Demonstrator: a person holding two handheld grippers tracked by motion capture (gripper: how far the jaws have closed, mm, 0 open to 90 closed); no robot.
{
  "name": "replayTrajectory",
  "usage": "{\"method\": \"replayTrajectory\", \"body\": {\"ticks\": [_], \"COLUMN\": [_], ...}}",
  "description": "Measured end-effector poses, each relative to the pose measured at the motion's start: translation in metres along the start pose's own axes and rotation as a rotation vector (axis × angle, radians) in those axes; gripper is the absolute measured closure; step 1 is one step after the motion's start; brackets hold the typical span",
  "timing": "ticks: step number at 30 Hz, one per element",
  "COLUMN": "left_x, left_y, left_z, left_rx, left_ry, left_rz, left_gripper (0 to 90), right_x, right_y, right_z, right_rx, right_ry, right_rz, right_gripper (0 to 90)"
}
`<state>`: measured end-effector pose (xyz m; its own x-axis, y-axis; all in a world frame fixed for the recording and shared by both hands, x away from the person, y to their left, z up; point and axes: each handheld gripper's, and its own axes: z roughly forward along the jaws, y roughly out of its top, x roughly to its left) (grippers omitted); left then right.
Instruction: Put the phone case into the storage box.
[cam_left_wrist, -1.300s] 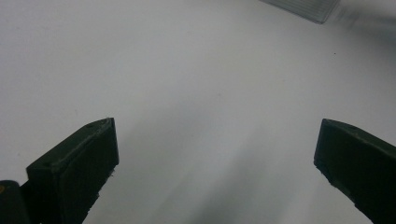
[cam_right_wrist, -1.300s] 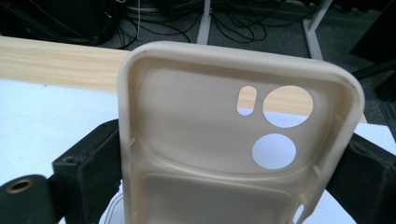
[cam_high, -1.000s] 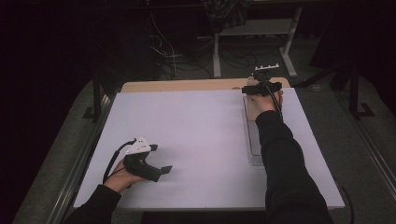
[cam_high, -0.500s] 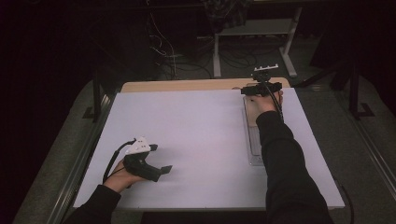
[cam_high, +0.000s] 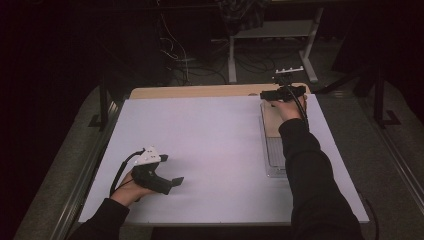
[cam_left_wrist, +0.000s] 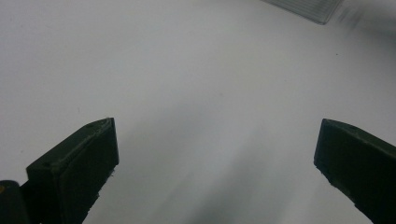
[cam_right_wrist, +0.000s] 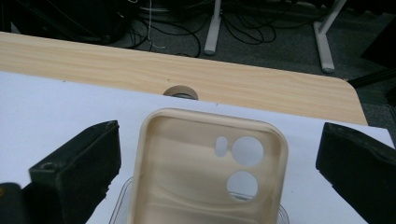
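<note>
A: Where's the phone case (cam_right_wrist: 205, 172) right now?

B: Near the far right corner of the table (cam_high: 200, 130), lying on the far end of a clear tray (cam_high: 276, 160). In the right gripper view it sits inner side up, with the camera cut-outs toward the far edge. It's a soft-looking beige shell.

A: And the right tongs (cam_right_wrist: 219, 163)?

B: Released, jaws spread wide, one on each side of the case and clear of both long edges. Nothing is gripped yet. From the high view the right tongs (cam_high: 283, 93) hover over the case's far end.

A: The left ones?

B: The left tongs (cam_left_wrist: 217, 154) are also released, holding nothing, resting near the near left corner of the table, well apart from the tray.

A: So how should the grab go?

B: My judgement: lower until the jaw pads are level with the case's side walls, keeping the case centred between them, then close across the width. A flexible shell will probably bow if squeezed hard, so close just enough to hold. Pinching the rim near the cut-outs could let it twist; further down the walls seems safer. Lift straight up so the tray isn't dragged along.
</note>
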<state>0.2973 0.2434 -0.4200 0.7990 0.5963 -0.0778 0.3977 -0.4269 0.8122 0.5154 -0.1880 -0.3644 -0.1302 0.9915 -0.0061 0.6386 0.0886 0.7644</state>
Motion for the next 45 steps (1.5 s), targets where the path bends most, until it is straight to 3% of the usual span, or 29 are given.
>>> {"method": "replayTrajectory", "body": {"ticks": [9,20,25,45], "left_x": [0.0,0.001,0.002,0.001], "left_y": [0.0,-0.002,-0.002,-0.002], "left_z": [0.0,0.0,-0.002,-0.002], "left_rx": [0.007,0.016,0.016,0.026], "left_ry": [0.003,0.005,0.007,0.012], "left_rz": [-0.004,-0.007,-0.004,0.011], "left_gripper": [0.0,0.0,0.0,0.0], "right_x": [-0.002,-0.003,-0.001,0.009], "right_y": [-0.002,-0.009,-0.016,-0.049], "right_z": [-0.017,-0.042,-0.052,-0.089], "right_rx": [-0.004,-0.028,-0.035,-0.075], "right_ry": [0.064,0.225,0.285,0.452], "right_rz": [-0.012,-0.083,-0.093,-0.122], "right_gripper": [0.0,0.0,0.0,0.0]}}
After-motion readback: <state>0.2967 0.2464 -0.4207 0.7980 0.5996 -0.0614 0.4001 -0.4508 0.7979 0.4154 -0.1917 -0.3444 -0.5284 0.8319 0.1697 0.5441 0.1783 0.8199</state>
